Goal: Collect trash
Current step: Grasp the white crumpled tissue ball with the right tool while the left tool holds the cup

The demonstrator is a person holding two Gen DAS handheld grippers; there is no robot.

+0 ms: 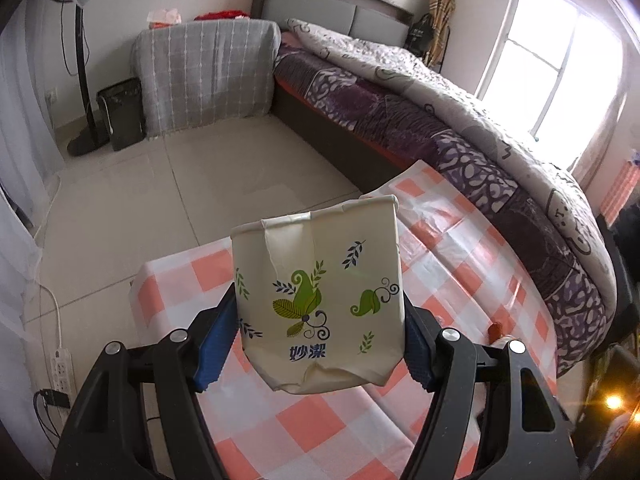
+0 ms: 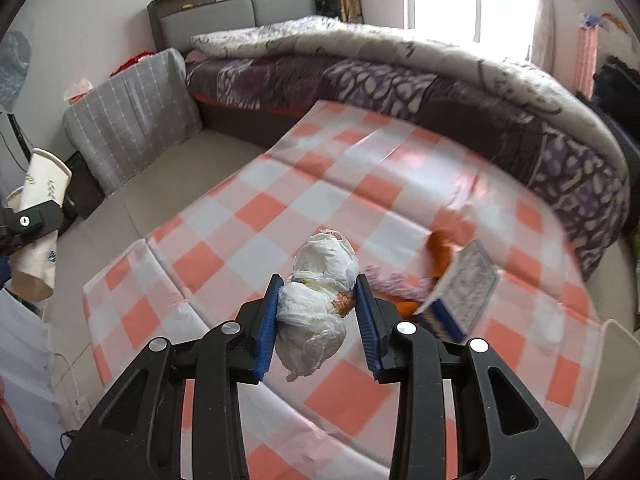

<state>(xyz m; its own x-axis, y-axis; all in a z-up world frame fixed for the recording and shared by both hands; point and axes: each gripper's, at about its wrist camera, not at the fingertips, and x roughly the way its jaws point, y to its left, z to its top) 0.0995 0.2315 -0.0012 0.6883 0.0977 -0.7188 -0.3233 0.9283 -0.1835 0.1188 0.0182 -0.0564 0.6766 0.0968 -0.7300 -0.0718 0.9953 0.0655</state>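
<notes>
The left tool (image 1: 322, 320) squeezes a squashed paper cup (image 1: 318, 300). The right tool (image 2: 316, 308) squeezes a white crumpled wad (image 2: 316, 312) above the checked desk (image 2: 280, 208).

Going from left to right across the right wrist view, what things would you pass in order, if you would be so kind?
Crushed paper cup held in the left gripper → grey checked cover → white wad of trash held in the right gripper → patterned box → pink striped hanging.
</notes>
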